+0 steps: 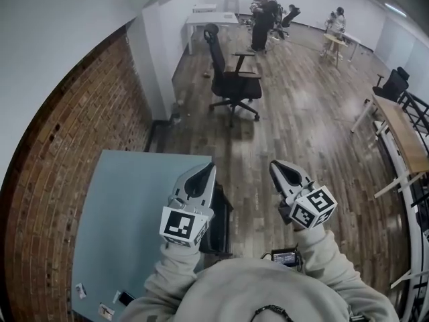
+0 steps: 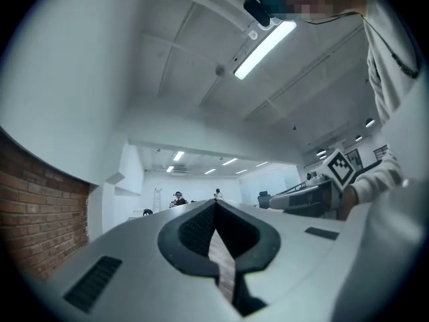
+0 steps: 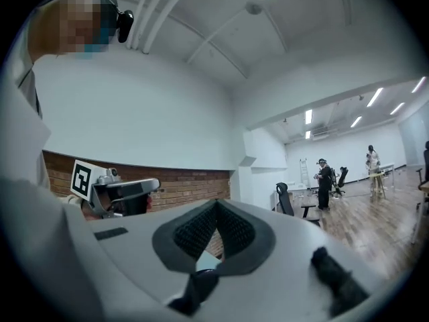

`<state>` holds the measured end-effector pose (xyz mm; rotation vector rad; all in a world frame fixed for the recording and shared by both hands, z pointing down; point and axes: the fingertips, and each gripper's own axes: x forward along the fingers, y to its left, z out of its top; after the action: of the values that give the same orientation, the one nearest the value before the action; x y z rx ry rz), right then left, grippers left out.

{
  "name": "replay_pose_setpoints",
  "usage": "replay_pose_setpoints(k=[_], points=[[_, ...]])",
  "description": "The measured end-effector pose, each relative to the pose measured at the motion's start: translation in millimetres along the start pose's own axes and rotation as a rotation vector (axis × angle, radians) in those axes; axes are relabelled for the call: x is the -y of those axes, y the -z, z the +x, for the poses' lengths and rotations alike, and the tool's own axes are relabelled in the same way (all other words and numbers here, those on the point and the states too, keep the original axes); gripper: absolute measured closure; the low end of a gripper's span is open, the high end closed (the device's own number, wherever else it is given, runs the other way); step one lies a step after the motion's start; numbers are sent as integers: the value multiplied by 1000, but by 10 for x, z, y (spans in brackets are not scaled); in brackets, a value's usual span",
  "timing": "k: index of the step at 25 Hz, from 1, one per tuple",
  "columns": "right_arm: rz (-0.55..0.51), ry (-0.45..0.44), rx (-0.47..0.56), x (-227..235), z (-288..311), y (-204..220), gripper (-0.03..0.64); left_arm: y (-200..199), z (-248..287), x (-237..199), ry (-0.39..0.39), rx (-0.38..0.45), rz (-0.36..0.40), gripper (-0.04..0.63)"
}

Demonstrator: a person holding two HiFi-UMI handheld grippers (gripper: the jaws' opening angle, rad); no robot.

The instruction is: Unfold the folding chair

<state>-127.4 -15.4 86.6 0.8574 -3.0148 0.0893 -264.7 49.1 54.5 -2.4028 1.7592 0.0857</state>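
Closest in, both tools are held up in front of the person's chest, pointing about level into the room. The left tool (image 1: 205,172) at eleven o'clock has its jaws pressed together on nothing, and the right tool (image 1: 280,169) at one o'clock is just as tightly closed and just as empty. Just under the left tool, a dark flat shape stands against the right edge of the blue-grey worktop (image 1: 127,206). I take this for the folding chair (image 1: 221,225), collapsed and untouched, though the tool hides much of it. That gives the first risk: with the jaws closed, any reach down would only prod the frame. A thin chair standing on edge would likely tip or skid across the wooden floor (image 1: 301,133) instead of being gripped, so the jaws need to part first. The left tool also blocks the downward look at the chair, so the tips could land on the wrong bar or miss it. The chair sits tight between the worktop and the person's legs, so a seat swinging open there could strike the worktop edge or jam half open. A one-sided pull could also twist the frame. Further out at twelve o'clock, the black office chair (image 1: 231,79) is well apart and no obstacle. The people (image 1: 263,15) beyond it, at twelve to one o'clock, are far from any swing.
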Motion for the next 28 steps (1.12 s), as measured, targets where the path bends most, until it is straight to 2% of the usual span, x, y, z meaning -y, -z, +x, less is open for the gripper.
replay_pose_setpoints(k=[5, 10, 13, 16, 19, 21, 22, 24, 25, 27, 28], points=[[12, -40, -12, 26, 116, -7, 609, 62, 87, -10, 8, -39, -8, 591], [44, -63, -30, 84, 277, 118, 609, 258, 80, -199, -45, -117, -25, 591], [68, -48, -55, 164, 409, 284, 609, 437, 61, -299, -81, -143, -40, 591], [105, 2, -77, 322, 607, 552, 609, 800, 75, -417, -120, -191, -58, 591], [146, 33, -154, 397, 839, 1064, 607, 1416, 24, -559, -164, -321, -77, 591], [172, 45, -249, 444, 995, 1568, 606, 1910, -47, -660, -199, -427, -127, 572], [192, 52, -301, 483, 1081, 1849, 606, 2149, -71, -701, -212, -473, -155, 552], [271, 62, -405, 487, 1208, 2465, 603, 2590, -151, -719, -214, -565, -191, 458], [322, 66, -457, 436, 1241, 2786, 590, 2797, -229, -697, -203, -617, -200, 440], [400, 87, -548, 329, 1288, 3380, 519, 3199, -418, -653, -182, -719, -232, 377], [421, 105, -589, 301, 1312, 3648, 510, 3399, -509, -643, -178, -763, -259, 357]])
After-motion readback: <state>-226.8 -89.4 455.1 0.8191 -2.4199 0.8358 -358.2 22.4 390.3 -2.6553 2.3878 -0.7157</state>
